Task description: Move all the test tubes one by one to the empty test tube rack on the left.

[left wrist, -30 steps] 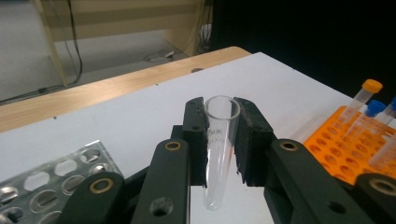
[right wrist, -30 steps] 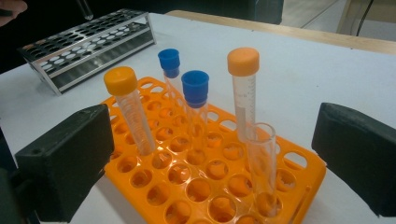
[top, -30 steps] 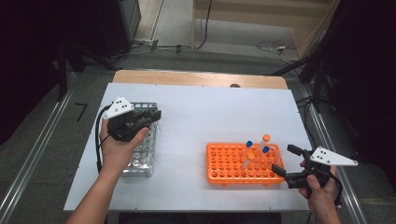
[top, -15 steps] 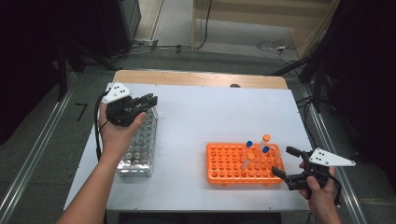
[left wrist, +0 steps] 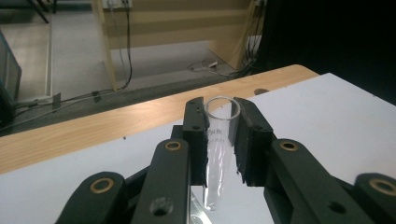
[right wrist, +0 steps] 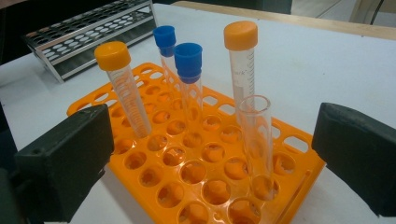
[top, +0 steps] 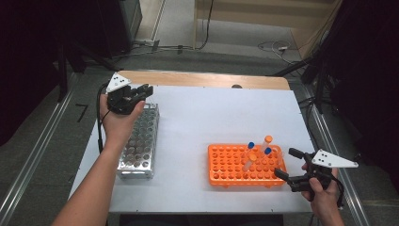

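Note:
My left gripper (top: 141, 90) hovers over the far end of the metal rack (top: 139, 141) at the table's left. In the left gripper view its jaws are shut on a clear uncapped tube (left wrist: 218, 140), held upright with its tip near the rack. The orange rack (top: 244, 165) sits at the front right and holds capped tubes with blue (right wrist: 188, 58) and orange (right wrist: 240, 35) caps, plus one clear uncapped tube (right wrist: 255, 135). My right gripper (top: 288, 163) stands open just right of the orange rack, its pads (right wrist: 70, 158) wide apart on either side of the tubes.
The white table top (top: 211, 117) has a wooden strip (top: 202, 80) along its far edge. Cables lie on the floor beyond. Metal rails run along both sides of the table. The metal rack (right wrist: 88, 32) lies behind the orange one in the right gripper view.
My left gripper has moved away from me along the metal rack to its far end, carrying the clear tube. The right gripper has stayed in place, open.

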